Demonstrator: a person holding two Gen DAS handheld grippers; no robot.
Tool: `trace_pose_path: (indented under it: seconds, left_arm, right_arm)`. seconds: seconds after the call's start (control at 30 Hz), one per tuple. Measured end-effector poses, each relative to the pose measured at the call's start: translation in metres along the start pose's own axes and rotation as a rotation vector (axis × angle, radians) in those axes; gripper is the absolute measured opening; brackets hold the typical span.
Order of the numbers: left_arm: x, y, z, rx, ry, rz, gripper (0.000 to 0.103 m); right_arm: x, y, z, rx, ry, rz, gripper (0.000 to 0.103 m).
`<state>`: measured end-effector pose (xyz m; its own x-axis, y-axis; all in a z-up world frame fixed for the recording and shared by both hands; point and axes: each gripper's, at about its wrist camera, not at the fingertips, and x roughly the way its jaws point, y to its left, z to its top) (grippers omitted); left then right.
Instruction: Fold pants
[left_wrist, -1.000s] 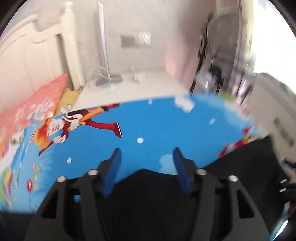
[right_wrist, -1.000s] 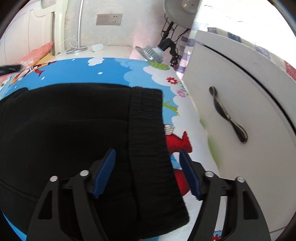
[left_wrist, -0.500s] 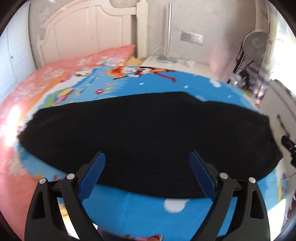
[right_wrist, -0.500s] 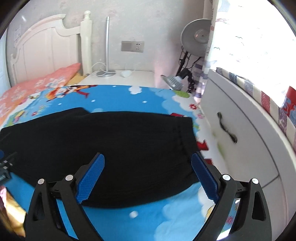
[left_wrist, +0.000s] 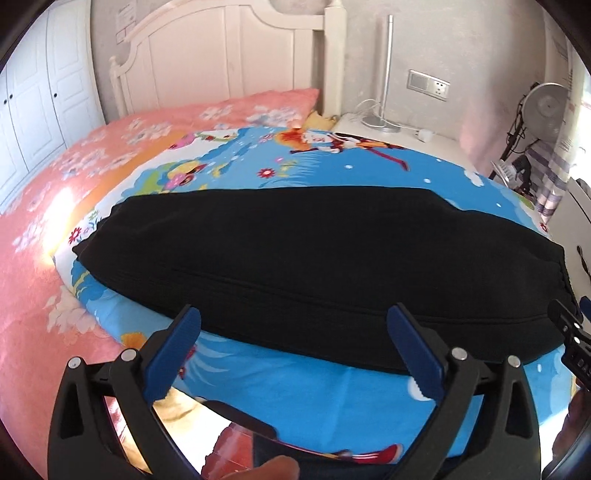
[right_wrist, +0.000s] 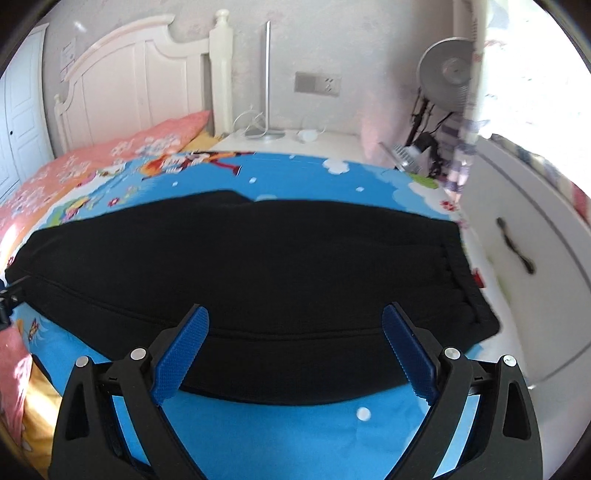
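The black pants (left_wrist: 314, 266) lie flat on the blue cartoon sheet (left_wrist: 332, 391), stretched left to right as one long band. Their ribbed waistband (right_wrist: 461, 280) is at the right end. My left gripper (left_wrist: 294, 313) hovers over the near edge, left of the middle, its jaws opening wide with nothing pinched between the blue pads. My right gripper (right_wrist: 295, 311) stands open over the pants (right_wrist: 258, 273) closer to the waistband, and it holds nothing. Part of the right gripper shows at the right edge of the left wrist view.
A pink flowered quilt (left_wrist: 55, 184) covers the bed's left side below a white headboard (left_wrist: 221, 55). A nightstand with a lamp (right_wrist: 267, 133) and a fan (right_wrist: 447, 74) stand behind. A white cabinet (right_wrist: 535, 258) adjoins the bed at right. A finger (left_wrist: 258, 470) shows at the bottom.
Both grippers opened wide, letting go of the pants, and drew back from them. The whole garment now shows in both views, where it filled only the lower part before.
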<state>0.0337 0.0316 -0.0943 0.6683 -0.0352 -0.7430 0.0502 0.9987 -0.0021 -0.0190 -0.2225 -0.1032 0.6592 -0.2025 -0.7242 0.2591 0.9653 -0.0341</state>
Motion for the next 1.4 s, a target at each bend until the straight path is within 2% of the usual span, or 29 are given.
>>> trace_pose_path:
  seconds: [0.1, 0.2, 0.33, 0.43, 0.57, 0.63, 0.7, 0.83, 0.93, 1.03, 1.1, 1.23, 1.33, 1.4]
  left_arm:
    - [0.008, 0.012, -0.003, 0.014, 0.003, 0.019, 0.101]
    - [0.023, 0.021, -0.005, 0.007, 0.047, 0.042, 0.101]
    - [0.030, 0.020, -0.009, 0.009, 0.060, 0.045, 0.101]
    - [0.037, 0.012, -0.011, 0.005, 0.079, 0.015, 0.101]
    - [0.054, 0.000, -0.013, -0.002, 0.124, -0.036, 0.101]
    - [0.051, -0.005, -0.012, -0.006, 0.133, -0.067, 0.101]
    - [0.036, -0.012, -0.008, 0.014, 0.106, -0.099, 0.101]
    - [0.003, -0.026, 0.004, 0.039, 0.037, -0.109, 0.101]
    - [-0.012, -0.033, 0.010, 0.038, 0.010, -0.139, 0.101]
    - [-0.001, -0.040, 0.012, 0.059, 0.018, -0.111, 0.101]
    - [0.016, -0.037, 0.013, 0.043, 0.050, -0.094, 0.101]
    - [0.062, -0.009, 0.010, -0.011, 0.130, -0.004, 0.101]
    - [0.088, 0.023, 0.003, -0.043, 0.189, 0.085, 0.101]
    - [0.097, 0.049, 0.000, -0.085, 0.212, 0.129, 0.101]
  right_arm:
    - [0.027, -0.006, -0.006, 0.027, 0.085, -0.013, 0.091]
    - [0.042, -0.005, -0.017, -0.006, 0.141, -0.044, 0.091]
    - [0.043, -0.005, -0.023, -0.020, 0.151, -0.047, 0.091]
    - [0.040, -0.008, -0.021, -0.004, 0.158, -0.023, 0.091]
    - [0.024, -0.014, -0.010, -0.008, 0.102, -0.018, 0.091]
    - [0.002, -0.023, -0.001, 0.019, 0.065, -0.006, 0.091]
    - [-0.022, -0.031, 0.007, 0.042, 0.023, 0.024, 0.091]
    - [-0.062, -0.033, 0.016, 0.050, -0.035, 0.047, 0.092]
    - [-0.070, -0.034, 0.020, 0.047, -0.069, 0.083, 0.092]
    - [-0.038, -0.047, 0.032, 0.062, -0.043, 0.101, 0.092]
    - [-0.011, -0.058, 0.040, 0.057, -0.038, 0.062, 0.092]
    - [0.063, -0.095, 0.040, 0.022, 0.087, -0.080, 0.091]
    - [0.090, -0.120, 0.022, -0.006, 0.181, -0.215, 0.091]
    - [0.090, -0.139, 0.010, 0.057, 0.168, -0.160, 0.092]
